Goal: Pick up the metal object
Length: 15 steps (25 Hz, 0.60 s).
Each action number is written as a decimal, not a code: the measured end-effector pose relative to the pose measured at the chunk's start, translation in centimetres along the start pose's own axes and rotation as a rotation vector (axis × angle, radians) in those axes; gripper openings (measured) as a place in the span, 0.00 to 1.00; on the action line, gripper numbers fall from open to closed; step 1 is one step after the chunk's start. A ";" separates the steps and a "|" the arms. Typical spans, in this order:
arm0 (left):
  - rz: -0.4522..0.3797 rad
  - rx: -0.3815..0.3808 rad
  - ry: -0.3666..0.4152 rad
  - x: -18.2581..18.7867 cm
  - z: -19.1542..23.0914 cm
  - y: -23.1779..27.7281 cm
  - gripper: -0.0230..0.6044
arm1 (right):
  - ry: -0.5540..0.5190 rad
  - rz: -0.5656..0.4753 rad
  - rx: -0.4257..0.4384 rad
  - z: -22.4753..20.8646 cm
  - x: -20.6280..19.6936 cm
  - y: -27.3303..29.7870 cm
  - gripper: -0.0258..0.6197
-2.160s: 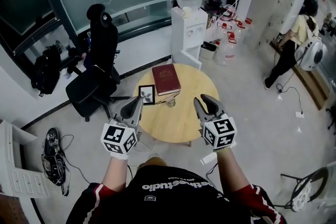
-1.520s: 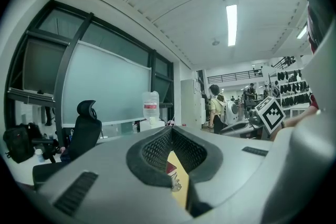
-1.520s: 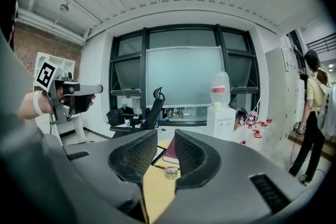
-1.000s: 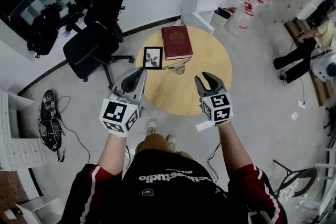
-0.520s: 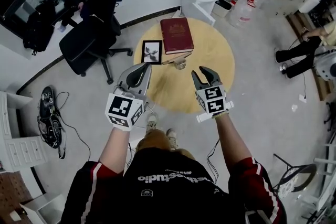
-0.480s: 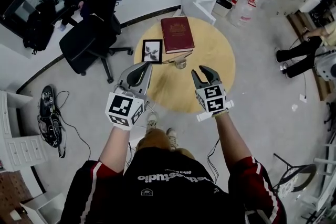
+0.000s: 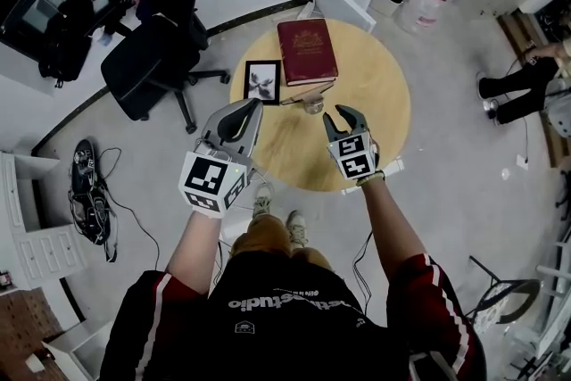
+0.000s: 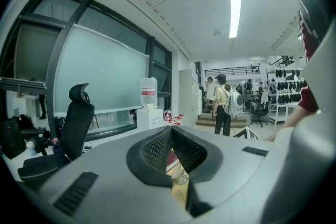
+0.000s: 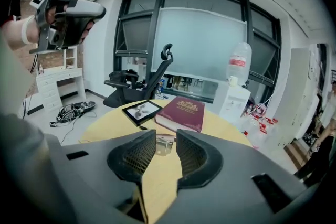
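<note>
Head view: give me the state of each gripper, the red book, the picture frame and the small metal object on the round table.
Left gripper: shut, holding nothing.
Right gripper: open, holding nothing, jaws aimed at the metal object.
Metal object: resting on the table, not gripped.
Red book: closed, lying flat.
Picture frame: lying flat, face up.

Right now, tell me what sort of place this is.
Probably an office or studio workspace: a black office chair, a water dispenser with spare bottles nearby, and a small round table on a bare floor.
</note>
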<state>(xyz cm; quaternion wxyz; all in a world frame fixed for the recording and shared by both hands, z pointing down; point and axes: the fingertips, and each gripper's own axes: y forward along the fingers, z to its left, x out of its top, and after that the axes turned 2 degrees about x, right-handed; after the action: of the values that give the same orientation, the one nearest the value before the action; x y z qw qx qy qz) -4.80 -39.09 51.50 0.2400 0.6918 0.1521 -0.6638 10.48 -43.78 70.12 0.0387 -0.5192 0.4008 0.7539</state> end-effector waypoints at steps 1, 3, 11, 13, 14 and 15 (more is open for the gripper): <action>0.005 -0.002 -0.002 -0.2 0.1 0.2 0.06 | -0.016 0.007 -0.002 -0.1 -0.3 0.5 0.24; 0.014 -0.005 -0.007 -0.6 0.3 0.7 0.06 | -0.042 0.027 0.000 -0.2 -0.7 1.6 0.24; 0.035 -0.020 -0.017 -1.6 1.5 2.5 0.06 | -0.136 0.132 0.027 -0.6 -3.5 5.5 0.27; 0.039 -0.025 -0.016 -1.8 1.9 2.9 0.06 | -0.160 0.146 0.027 -0.7 -3.9 6.3 0.27; 0.041 -0.026 -0.017 -1.9 2.1 3.1 0.06 | -0.175 0.151 0.028 -0.7 -4.1 6.7 0.27; 0.045 -0.027 -0.018 -2.0 2.3 3.3 0.06 | -0.192 0.155 0.030 -0.8 -4.2 7.0 0.27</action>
<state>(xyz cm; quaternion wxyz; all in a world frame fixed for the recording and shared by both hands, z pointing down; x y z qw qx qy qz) -5.13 -42.86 53.94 0.2656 0.6859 0.1433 -0.6622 9.66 -47.52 77.43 0.0262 -0.4116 0.4453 0.7947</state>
